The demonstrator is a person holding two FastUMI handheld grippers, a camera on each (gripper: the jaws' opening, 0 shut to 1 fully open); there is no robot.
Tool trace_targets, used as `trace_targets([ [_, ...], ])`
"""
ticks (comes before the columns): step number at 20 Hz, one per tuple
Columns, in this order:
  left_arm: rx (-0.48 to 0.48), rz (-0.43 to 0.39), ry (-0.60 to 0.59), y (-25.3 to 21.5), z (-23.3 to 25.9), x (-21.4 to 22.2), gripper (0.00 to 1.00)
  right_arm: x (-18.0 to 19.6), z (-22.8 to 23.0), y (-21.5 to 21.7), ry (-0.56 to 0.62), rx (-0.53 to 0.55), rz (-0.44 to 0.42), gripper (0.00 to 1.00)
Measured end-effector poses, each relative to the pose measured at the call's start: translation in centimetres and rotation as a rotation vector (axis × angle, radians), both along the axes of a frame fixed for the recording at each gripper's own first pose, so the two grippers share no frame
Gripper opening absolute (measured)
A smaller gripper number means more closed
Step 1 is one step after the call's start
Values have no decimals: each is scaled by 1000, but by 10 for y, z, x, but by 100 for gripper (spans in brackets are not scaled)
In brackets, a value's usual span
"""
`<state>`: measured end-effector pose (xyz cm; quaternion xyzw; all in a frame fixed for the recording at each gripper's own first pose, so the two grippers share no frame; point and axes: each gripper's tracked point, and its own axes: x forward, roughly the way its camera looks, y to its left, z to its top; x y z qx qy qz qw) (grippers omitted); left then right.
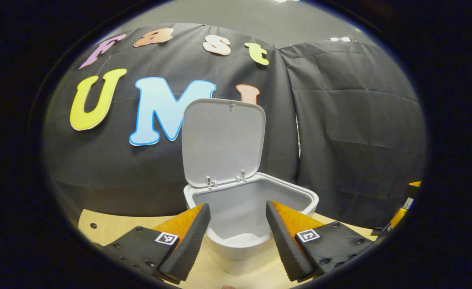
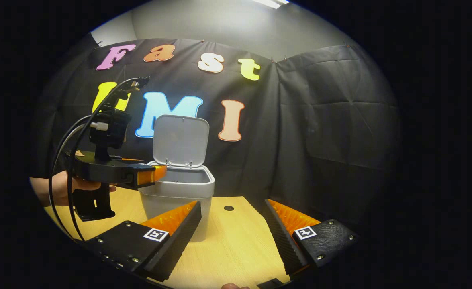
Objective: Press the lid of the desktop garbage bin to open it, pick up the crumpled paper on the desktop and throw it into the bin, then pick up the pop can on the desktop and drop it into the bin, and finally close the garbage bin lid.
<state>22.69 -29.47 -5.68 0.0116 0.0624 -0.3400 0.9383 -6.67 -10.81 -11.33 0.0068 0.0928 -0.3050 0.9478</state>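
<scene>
The white desktop bin (image 1: 256, 200) stands right in front of my left gripper (image 1: 238, 237), its lid (image 1: 223, 140) swung up and nearly upright. That gripper is open and hovers just short of the bin's near rim; what I see of the inside is bare. In the right gripper view the same bin (image 2: 179, 196) stands left of centre with its lid (image 2: 181, 140) raised. There a hand (image 2: 59, 188) holds the left gripper (image 2: 159, 174) level at the bin's left rim. My right gripper (image 2: 231, 237) is open over the table, right of the bin, with nothing between its fingers.
The light wooden table (image 2: 236, 241) runs back to the black cloth wall just behind the bin. A small dark hole (image 2: 229, 208) marks the tabletop right of the bin. Part of the right gripper (image 1: 400, 212) shows at the right edge of the left gripper view.
</scene>
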Motion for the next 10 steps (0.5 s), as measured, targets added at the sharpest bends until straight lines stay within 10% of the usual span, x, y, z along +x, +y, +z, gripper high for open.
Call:
trace_targets([
  [10,-34,143,-48,88,22,-27,94,45,-10,52,-23,56,230,98],
])
